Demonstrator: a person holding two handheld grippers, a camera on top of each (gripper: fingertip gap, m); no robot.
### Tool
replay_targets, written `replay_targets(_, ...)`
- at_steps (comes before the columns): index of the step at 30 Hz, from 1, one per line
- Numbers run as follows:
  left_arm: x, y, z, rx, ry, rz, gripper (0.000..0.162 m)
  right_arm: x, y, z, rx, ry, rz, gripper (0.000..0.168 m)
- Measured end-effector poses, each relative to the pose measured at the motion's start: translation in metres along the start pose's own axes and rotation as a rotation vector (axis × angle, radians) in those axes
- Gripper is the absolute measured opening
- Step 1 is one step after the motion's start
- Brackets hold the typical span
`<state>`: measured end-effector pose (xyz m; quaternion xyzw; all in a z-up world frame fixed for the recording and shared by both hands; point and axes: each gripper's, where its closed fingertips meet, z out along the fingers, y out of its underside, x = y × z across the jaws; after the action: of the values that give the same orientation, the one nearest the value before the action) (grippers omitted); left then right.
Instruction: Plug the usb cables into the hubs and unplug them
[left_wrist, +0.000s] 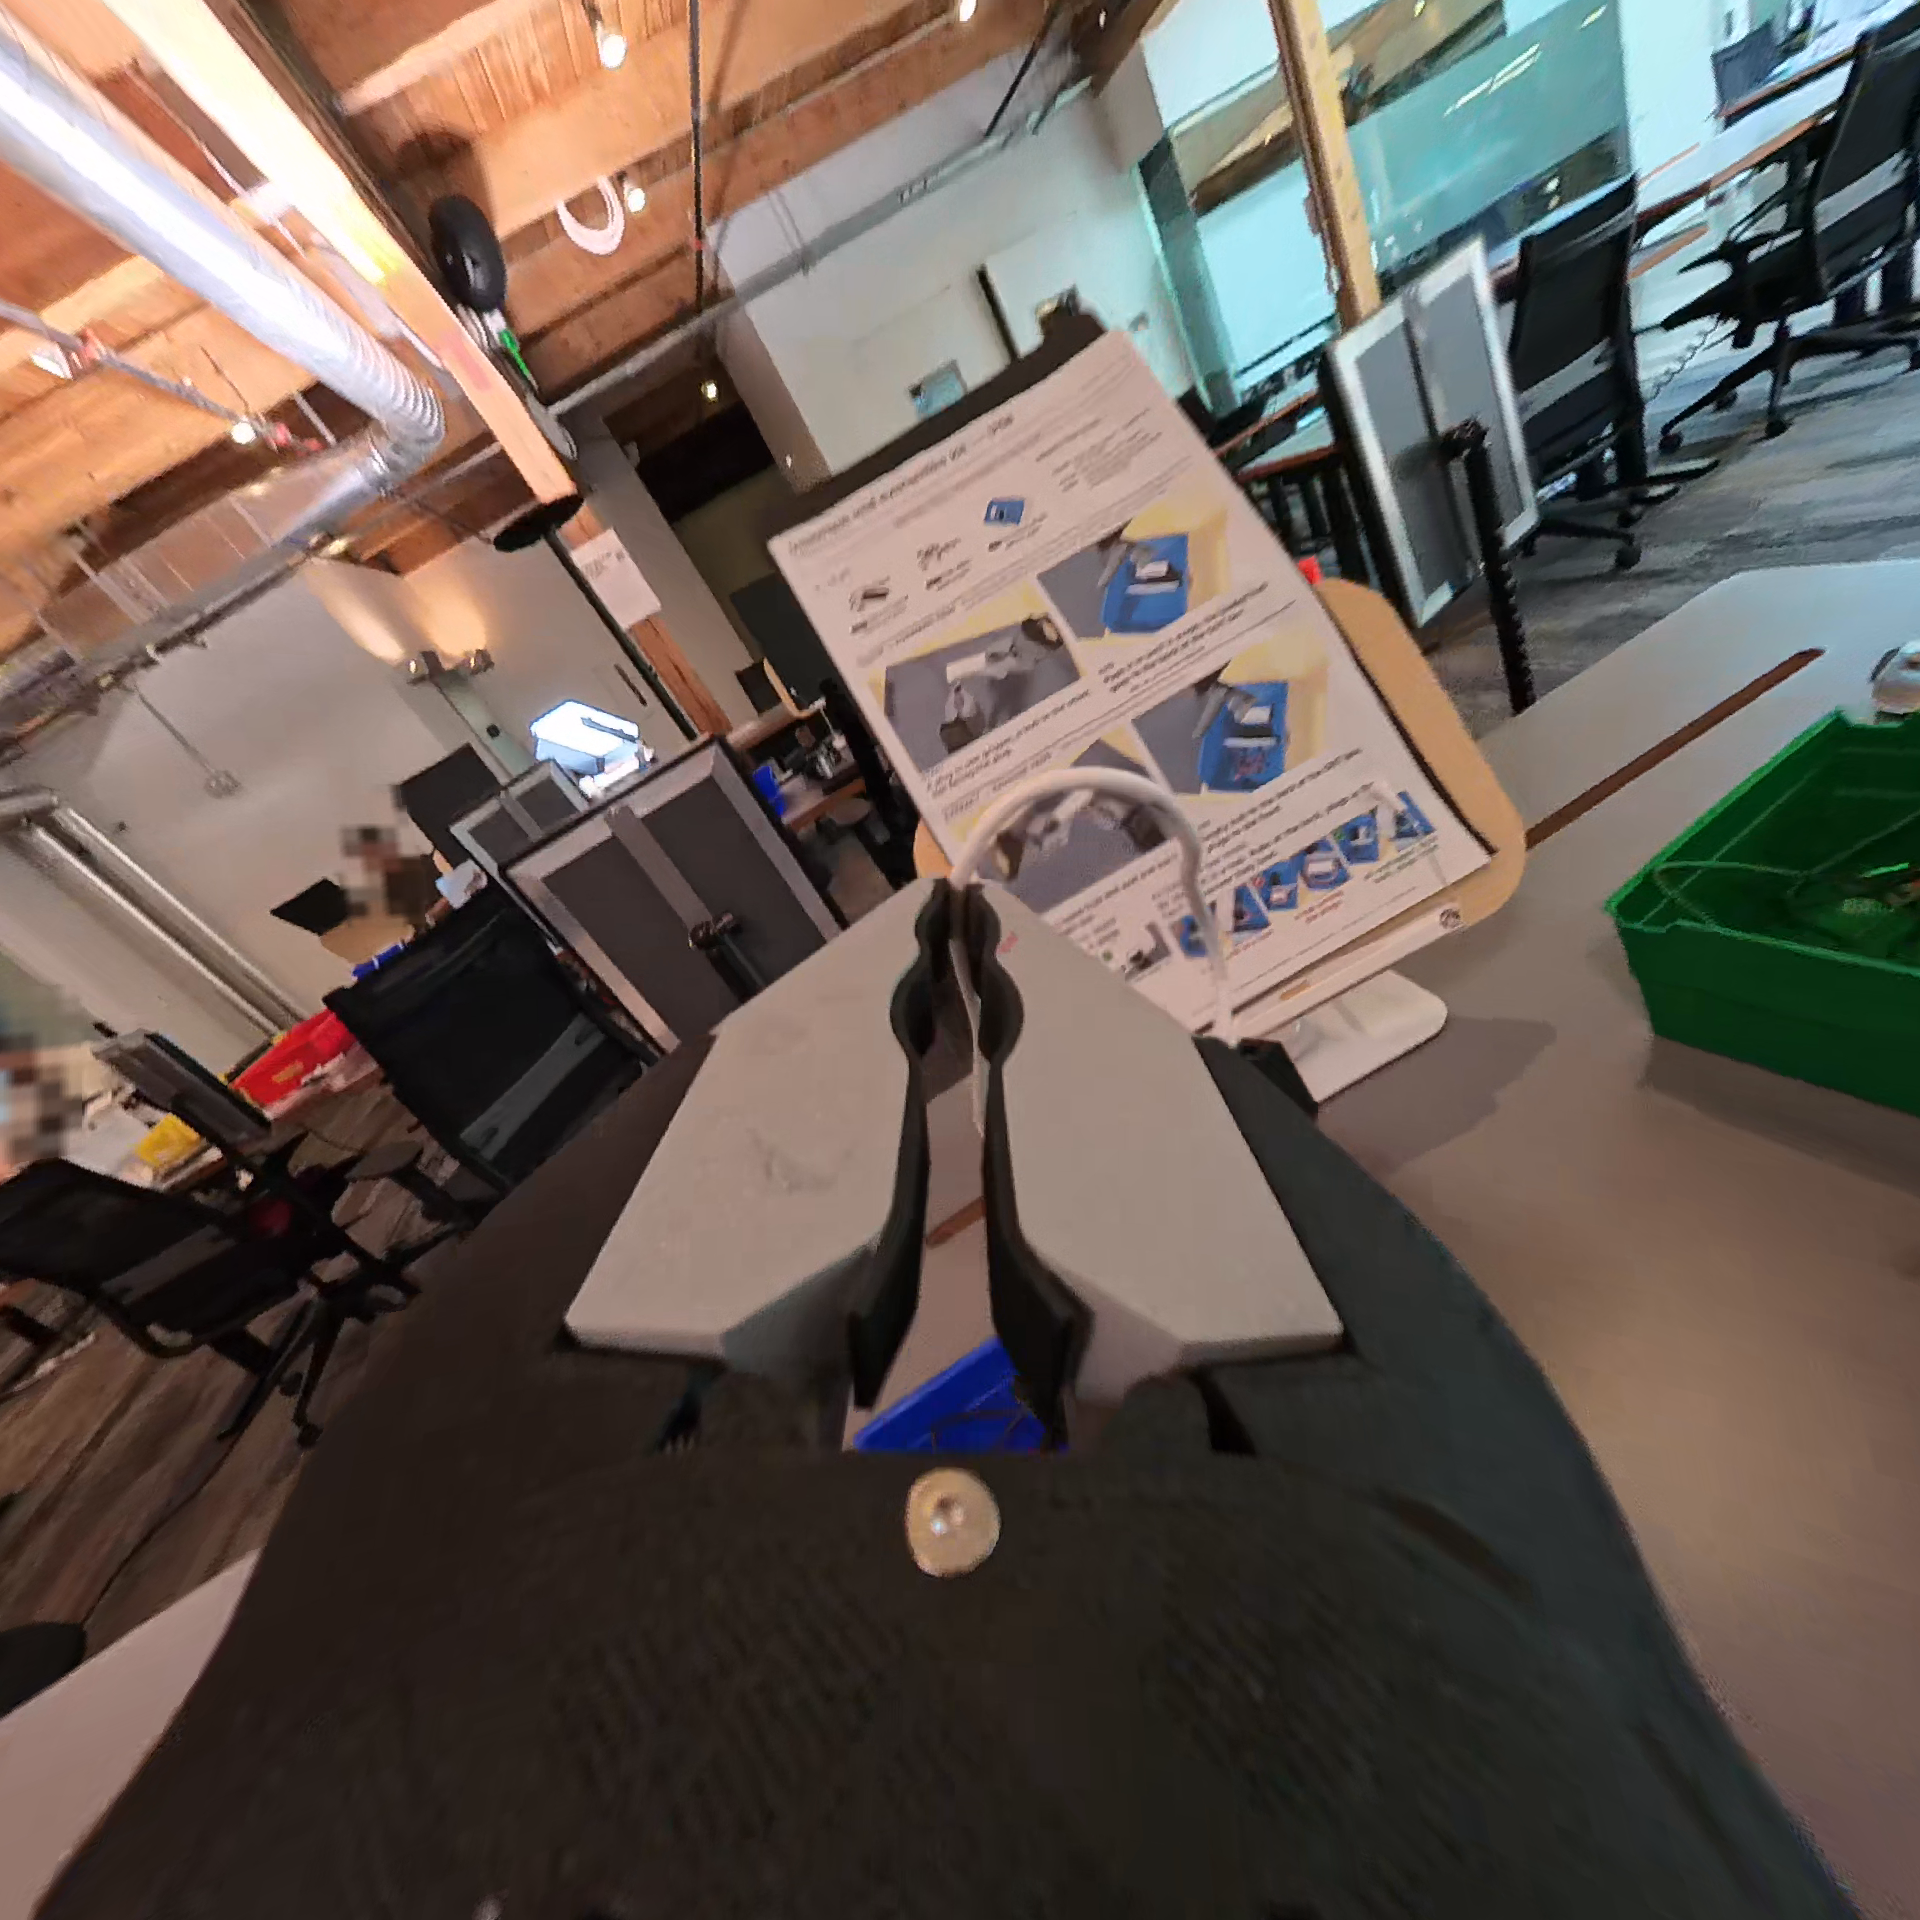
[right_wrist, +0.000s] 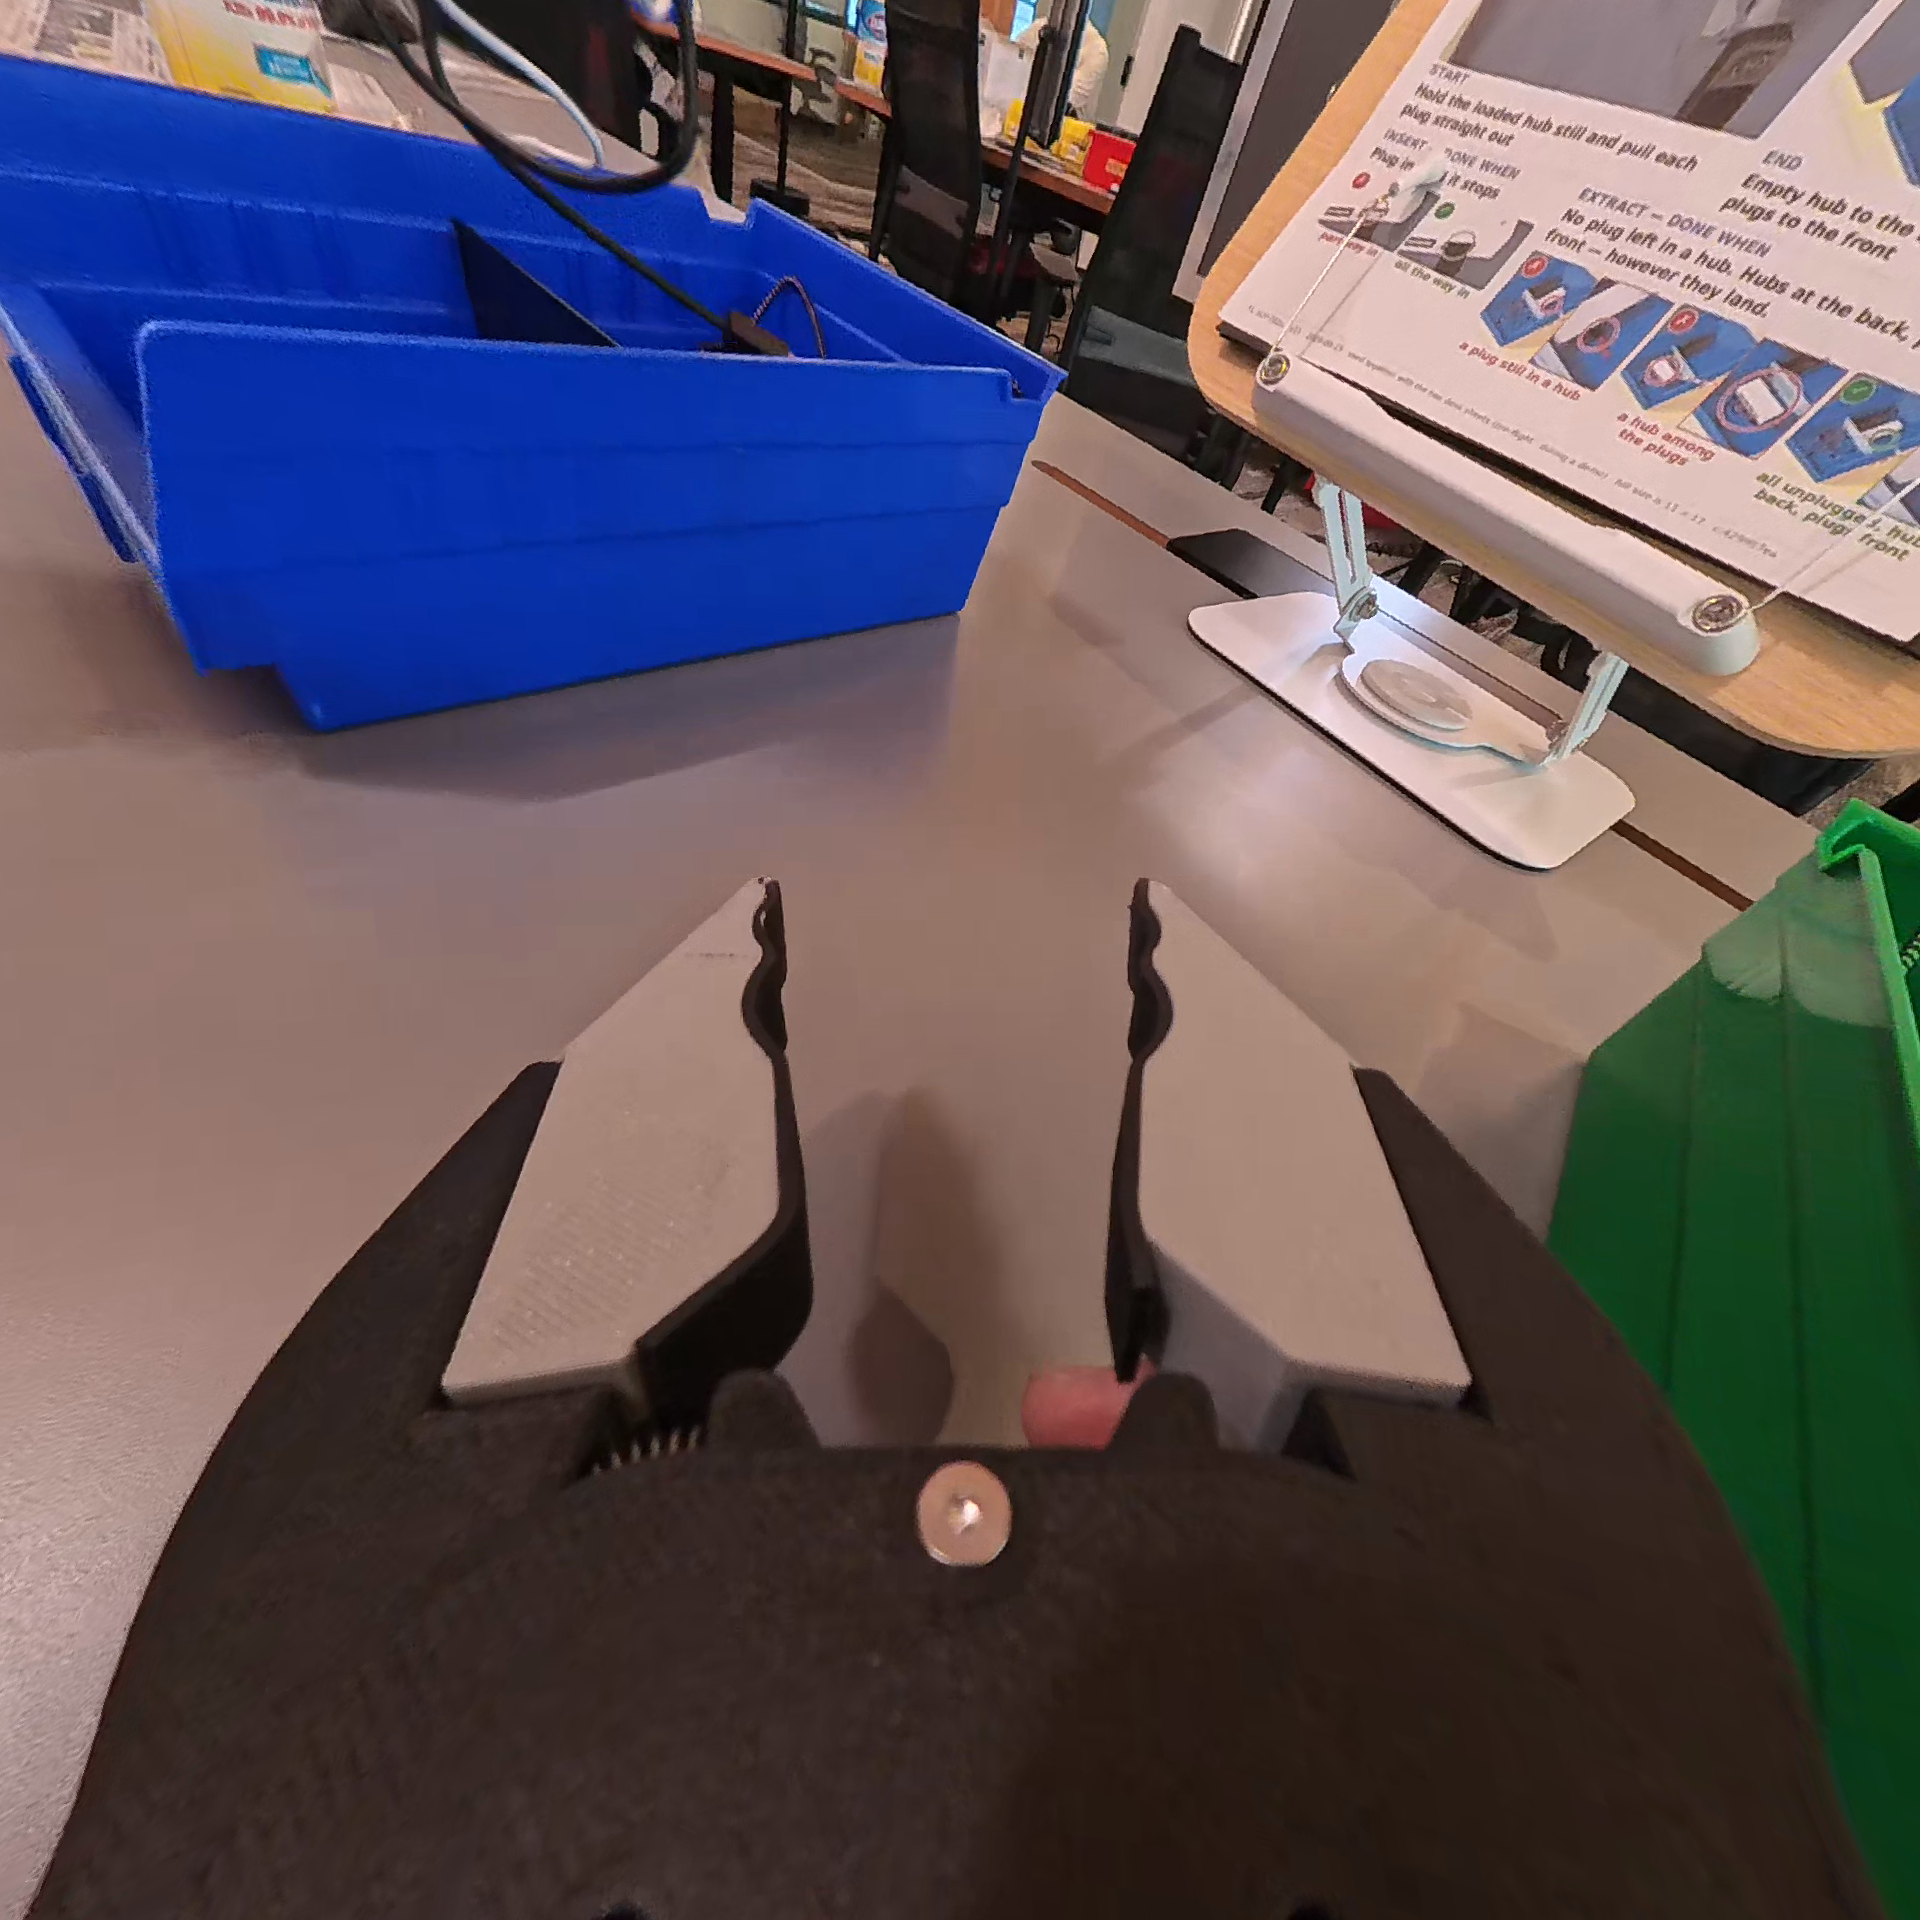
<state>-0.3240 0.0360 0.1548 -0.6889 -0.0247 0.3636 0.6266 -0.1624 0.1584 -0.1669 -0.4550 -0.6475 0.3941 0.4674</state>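
My left gripper (left_wrist: 958, 896) is shut on a white usb cable (left_wrist: 1101, 795) and holds it up in the air. The cable arcs out past the fingertips and hangs down to the right. Its plug is hidden between the fingers. My right gripper (right_wrist: 954, 896) is open and empty, low over the grey table (right_wrist: 935, 748). A blue bin (right_wrist: 540, 468) stands ahead of it to the left, with a black cable (right_wrist: 582, 223) and a small dark part (right_wrist: 753, 335) inside. The blue bin also shows under the left gripper (left_wrist: 951, 1403). No hub is clearly in view.
An instruction sheet on a white stand (right_wrist: 1455, 727) stands ahead on the right, also seen in the left wrist view (left_wrist: 1122, 665). A green bin (left_wrist: 1787, 904) sits at the right, close to my right gripper (right_wrist: 1745, 1247). Office chairs and desks lie beyond the table. The tips of one gripper are about 40 centimeters away from the tips of the other.
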Motion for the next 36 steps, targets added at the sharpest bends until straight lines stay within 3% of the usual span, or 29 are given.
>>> replay_targets(9, 0.014, -0.12, -0.012, 0.165, 0.039, 0.092, 0.0, 0.003, -0.004, -0.002, 0.032, 0.005, 0.017, 0.065)
replay_targets(15, 0.053, -0.153, -0.015, 0.22, 0.145, 0.062, 0.0, 0.005, -0.007, -0.006, 0.055, 0.015, 0.023, 0.067)
replay_targets(28, 0.177, -0.098, 0.011, 0.132, 0.455, -0.014, 0.0, 0.003, -0.019, -0.014, 0.135, -0.021, 0.046, 0.072)
replay_targets(32, 0.203, -0.064, 0.008, 0.076, 0.506, 0.016, 0.0, 0.015, -0.041, -0.032, 0.254, -0.043, 0.13, 0.072)
replay_targets(36, 0.219, -0.026, -0.009, 0.072, 0.515, 0.013, 0.0, 0.022, -0.077, -0.059, 0.367, -0.037, 0.093, 0.072)
